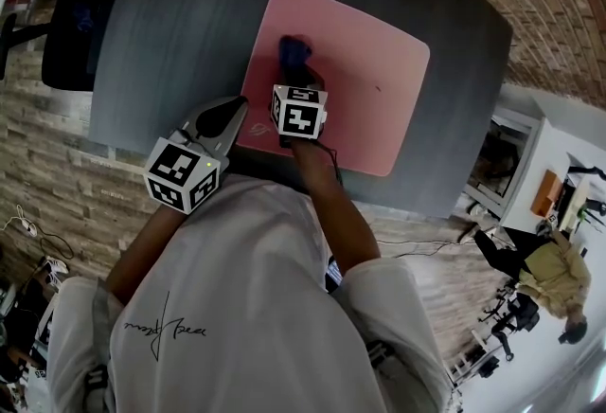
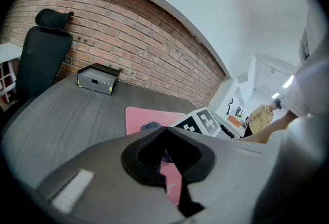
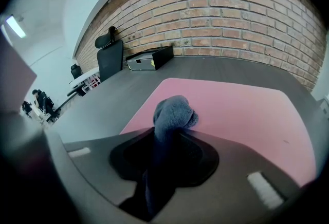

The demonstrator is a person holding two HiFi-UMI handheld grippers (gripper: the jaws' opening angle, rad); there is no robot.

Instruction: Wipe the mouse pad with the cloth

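My right gripper point(image 1: 297, 70) is squeezed tight on the blue cloth point(image 1: 294, 49). The cloth is bunched up and pokes out past the jaw tips. It sits over the pink mouse pad point(image 1: 374, 94), at about 10 o'clock from the pad's middle (I cannot tell if it presses down on it). The pad lies flat on the dark grey table point(image 1: 161, 32).

My left gripper point(image 1: 227, 115) has its jaws pushed together with nothing in them. It is at about 8 o'clock from the pad, just beside the pad's edge.

A dark box point(image 2: 97, 79) sits at the far side of the table, at 12 o'clock. A black chair point(image 2: 42, 56) stands by the brick wall point(image 2: 149, 48).
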